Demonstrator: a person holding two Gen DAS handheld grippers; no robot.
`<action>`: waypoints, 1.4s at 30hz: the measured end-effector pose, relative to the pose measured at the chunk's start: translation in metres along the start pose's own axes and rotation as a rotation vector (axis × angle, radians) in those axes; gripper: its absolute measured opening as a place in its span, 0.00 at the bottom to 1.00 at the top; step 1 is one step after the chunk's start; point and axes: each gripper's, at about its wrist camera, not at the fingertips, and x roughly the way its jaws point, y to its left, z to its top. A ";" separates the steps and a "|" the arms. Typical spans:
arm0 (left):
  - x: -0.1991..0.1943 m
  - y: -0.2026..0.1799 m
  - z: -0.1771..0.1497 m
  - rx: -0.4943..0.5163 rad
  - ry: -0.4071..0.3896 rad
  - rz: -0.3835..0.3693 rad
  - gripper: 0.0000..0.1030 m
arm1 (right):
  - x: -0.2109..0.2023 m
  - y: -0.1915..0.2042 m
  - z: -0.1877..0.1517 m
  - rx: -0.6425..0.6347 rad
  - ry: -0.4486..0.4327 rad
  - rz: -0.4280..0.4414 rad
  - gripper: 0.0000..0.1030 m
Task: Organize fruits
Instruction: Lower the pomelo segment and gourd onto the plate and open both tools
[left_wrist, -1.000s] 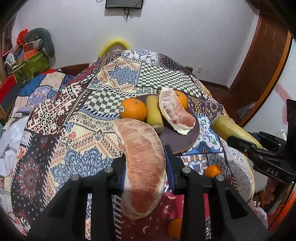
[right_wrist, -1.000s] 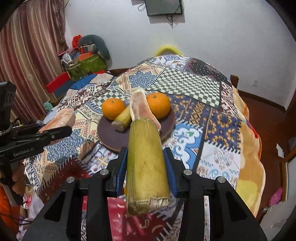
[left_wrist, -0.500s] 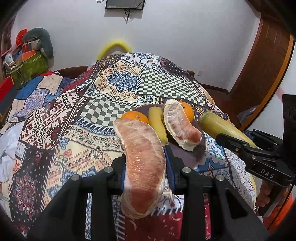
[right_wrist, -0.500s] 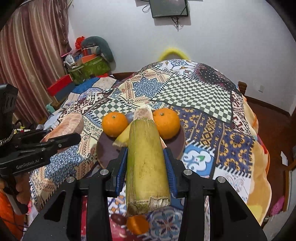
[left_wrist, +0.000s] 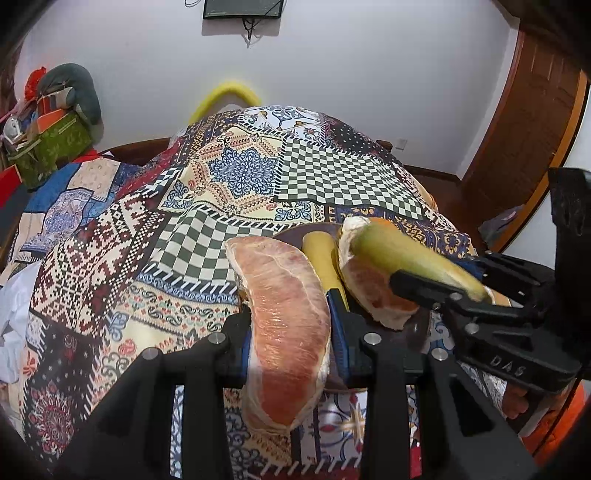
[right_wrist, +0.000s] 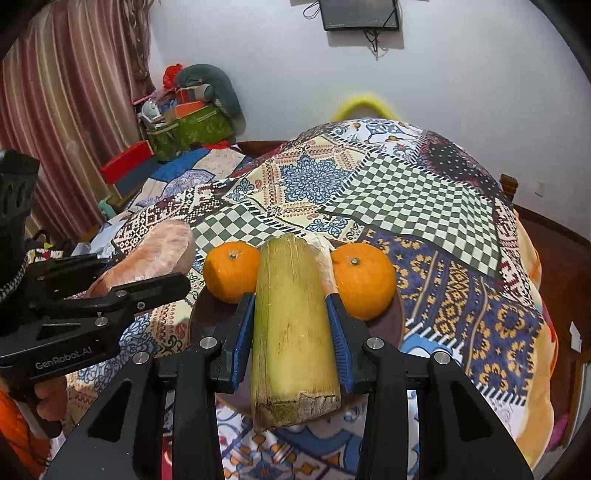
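Fruit is mid-sort: the left claw (left_wrist: 291, 332) is clamped on a pomelo wedge (left_wrist: 286, 325), the right claw (right_wrist: 291, 332) on a sugarcane piece (right_wrist: 291, 332). Just beyond both claws sits a dark plate (right_wrist: 397, 325) already holding two oranges (right_wrist: 362, 280), another cane piece (left_wrist: 321, 254) and another wedge (left_wrist: 373, 291). Judging by this, the two carried pieces remain to be placed. The patchwork cloth (right_wrist: 406, 195) stretches away behind.

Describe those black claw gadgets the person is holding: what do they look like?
Both are matte black plastic frames with silver screw heads and two fingers lined with ribbed blue pads. The left claw carries white "GenRobot.AI" lettering on its side; the right claw shows raised "DAS" letters. Something orange sits beneath each, unclear what.
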 end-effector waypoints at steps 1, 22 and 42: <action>0.002 0.000 0.002 0.002 0.000 -0.002 0.33 | 0.003 0.000 0.000 -0.004 0.005 0.000 0.34; 0.047 -0.008 0.010 0.003 0.072 -0.053 0.33 | 0.014 -0.010 -0.009 -0.005 0.065 0.033 0.34; 0.006 -0.019 0.010 0.047 0.008 -0.015 0.33 | -0.020 -0.009 -0.010 0.021 0.014 0.011 0.36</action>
